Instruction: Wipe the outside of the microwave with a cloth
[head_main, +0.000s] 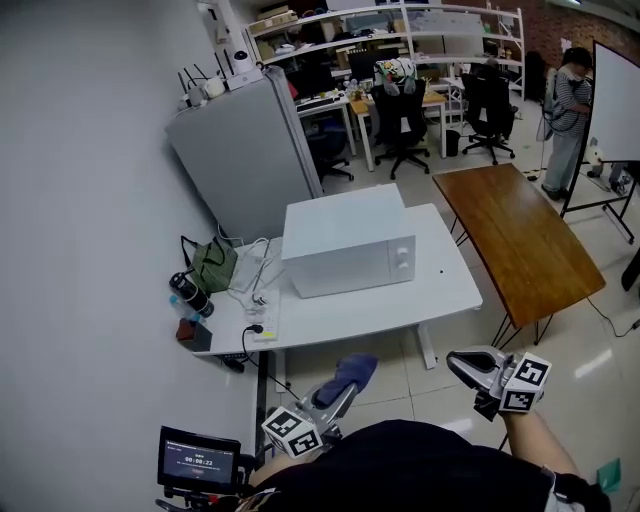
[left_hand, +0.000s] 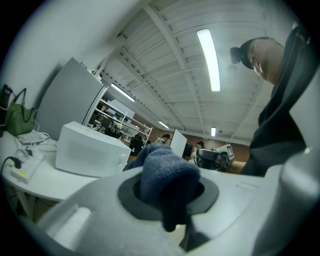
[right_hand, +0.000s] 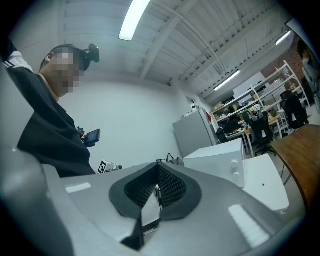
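Looking down, I see the white desk (head_main: 340, 315) set against the wall, with a grey cabinet (head_main: 240, 150) behind it and a wooden table (head_main: 520, 235) just to its right. The microwave (head_main: 345, 245) sits on the back half of the desk. Its long axis runs left to right along the desk, and its door faces me, with the two knobs (head_main: 403, 258) at its right end.

My left gripper (head_main: 335, 395) hangs short of the desk's near edge, clenched on a bunched blue cloth (head_main: 350, 372). The cloth sticks out past the jaws, pointing up and right toward the desk and well apart from the microwave. In the left gripper view the cloth (left_hand: 162, 170) fills the jaws and a dark fold droops below them.

My right gripper (head_main: 465, 365) is off to the right over the floor, its pad tips pressed together on nothing.
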